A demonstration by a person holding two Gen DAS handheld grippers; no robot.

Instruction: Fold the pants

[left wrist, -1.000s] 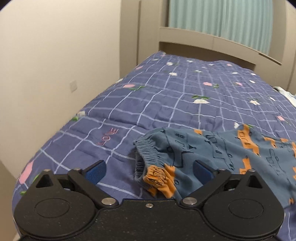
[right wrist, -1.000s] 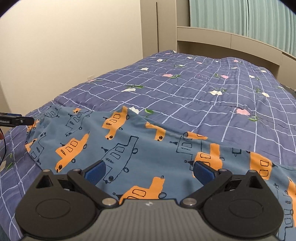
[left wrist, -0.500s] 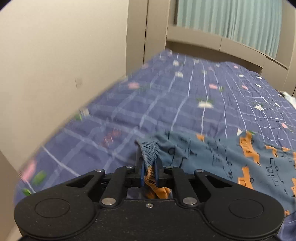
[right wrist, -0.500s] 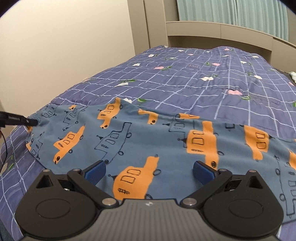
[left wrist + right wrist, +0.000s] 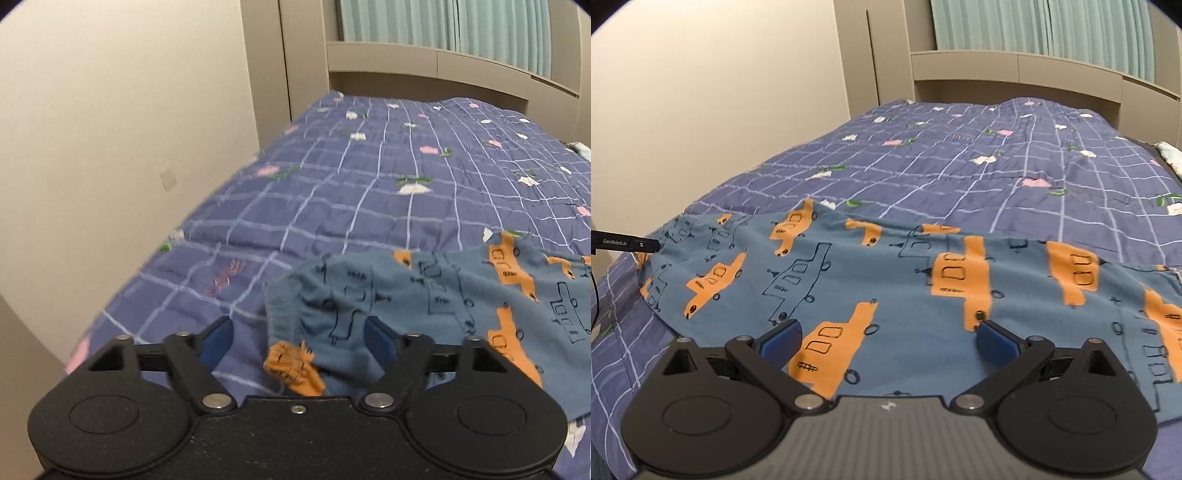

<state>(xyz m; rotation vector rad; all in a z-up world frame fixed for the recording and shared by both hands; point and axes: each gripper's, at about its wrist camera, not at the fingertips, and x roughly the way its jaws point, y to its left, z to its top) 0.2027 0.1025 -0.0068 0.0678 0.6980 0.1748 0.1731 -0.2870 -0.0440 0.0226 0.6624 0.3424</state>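
Observation:
Blue pants (image 5: 424,295) with orange and outlined car prints lie on a purple checked bedspread (image 5: 369,184). In the left wrist view my left gripper (image 5: 301,341) is open, its blue pads on either side of the gathered elastic waistband, with an orange patch of fabric between the jaws. In the right wrist view the pants (image 5: 886,277) spread flat across the bed. My right gripper (image 5: 888,341) is open just above the cloth near its front edge. The left gripper's tip (image 5: 646,244) shows at the far left by the waistband.
A beige wall (image 5: 110,147) runs along the bed's left side. A wooden headboard shelf (image 5: 1015,70) and green curtains (image 5: 1034,29) stand at the far end. A pale cloth (image 5: 1171,151) lies at the bed's right edge.
My left gripper was open, shut on the waistband half a second ago, and is now open again, the waistband resting between its jaws. My right gripper moved closer over the pants, staying open.

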